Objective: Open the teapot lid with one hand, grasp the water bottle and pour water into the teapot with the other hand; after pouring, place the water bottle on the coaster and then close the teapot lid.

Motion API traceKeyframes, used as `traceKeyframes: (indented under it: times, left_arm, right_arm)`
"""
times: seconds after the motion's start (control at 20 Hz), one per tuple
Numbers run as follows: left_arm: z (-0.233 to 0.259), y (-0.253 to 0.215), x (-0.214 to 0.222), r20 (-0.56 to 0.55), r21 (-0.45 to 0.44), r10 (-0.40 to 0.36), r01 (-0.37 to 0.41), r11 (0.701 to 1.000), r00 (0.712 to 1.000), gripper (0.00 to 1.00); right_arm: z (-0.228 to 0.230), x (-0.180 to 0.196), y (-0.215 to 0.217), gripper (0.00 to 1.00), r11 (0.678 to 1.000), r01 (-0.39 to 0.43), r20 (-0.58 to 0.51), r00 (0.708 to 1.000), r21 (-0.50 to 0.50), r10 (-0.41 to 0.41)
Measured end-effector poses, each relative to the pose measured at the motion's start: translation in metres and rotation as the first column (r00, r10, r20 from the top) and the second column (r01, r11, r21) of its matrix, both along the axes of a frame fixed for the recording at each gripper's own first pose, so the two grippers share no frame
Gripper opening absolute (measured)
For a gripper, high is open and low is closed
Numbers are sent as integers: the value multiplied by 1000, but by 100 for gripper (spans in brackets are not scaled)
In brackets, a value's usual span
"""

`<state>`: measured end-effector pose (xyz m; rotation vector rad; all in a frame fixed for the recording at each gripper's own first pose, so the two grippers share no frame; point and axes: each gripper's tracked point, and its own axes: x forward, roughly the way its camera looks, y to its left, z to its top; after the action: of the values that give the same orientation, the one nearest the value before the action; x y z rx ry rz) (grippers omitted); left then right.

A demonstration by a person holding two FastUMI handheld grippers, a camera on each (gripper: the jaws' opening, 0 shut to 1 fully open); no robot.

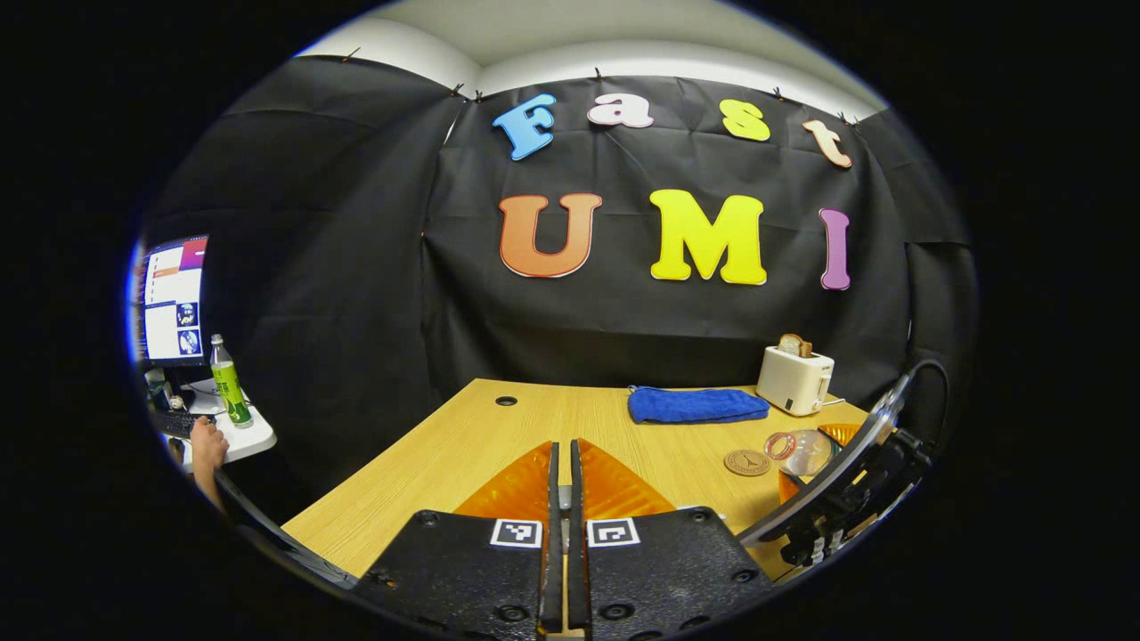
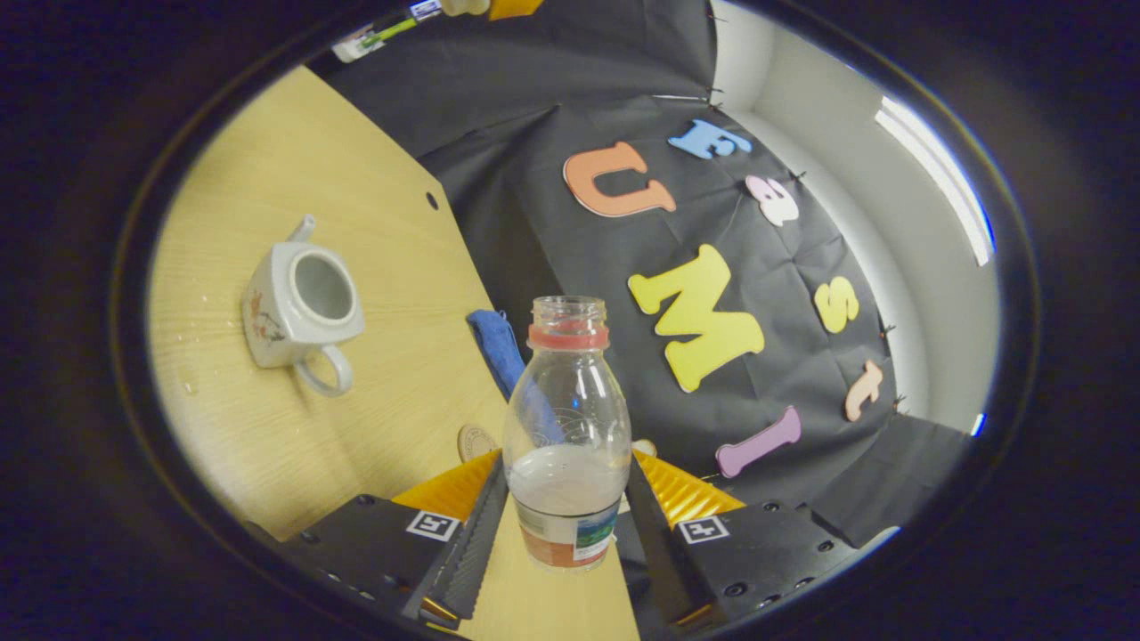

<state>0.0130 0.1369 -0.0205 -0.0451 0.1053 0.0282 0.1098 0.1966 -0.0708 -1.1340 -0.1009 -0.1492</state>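
The right gripper (image 2: 565,521) grips the clear plastic water bottle with a red neck ring (image 2: 567,427), tilted in the air, so water may spill on the light wooden table (image 2: 267,445) before reaching the open white china teapot (image 2: 298,307). The left gripper (image 1: 561,472) looks pinched closed, perhaps on the lid. The round brown coaster (image 1: 746,462) has open room, but the table edge is near.

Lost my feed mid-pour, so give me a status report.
Right gripper shut on water bottle, uncapped, part full. Left gripper shut; whether it pinches anything, can't tell. Teapot open, lid off. Coaster bare.
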Motion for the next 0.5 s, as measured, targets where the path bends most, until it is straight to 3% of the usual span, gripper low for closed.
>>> traceKeyframes:
  times: [0.3, 0.5]
  left_arm:
    - [-8, -1, 2, -26, 43, 1, 1, 999, 1000, 5]
    - [-7, -2, 2, -33, 75, -4, 6, 997, 999, 5]
  right_arm:
    - [-9, 8, 6, 76, 986, 8, 7, 1000, -165, -7]
    - [-5, 10, 9, 74, 948, 30, 44, 999, -316, -17]
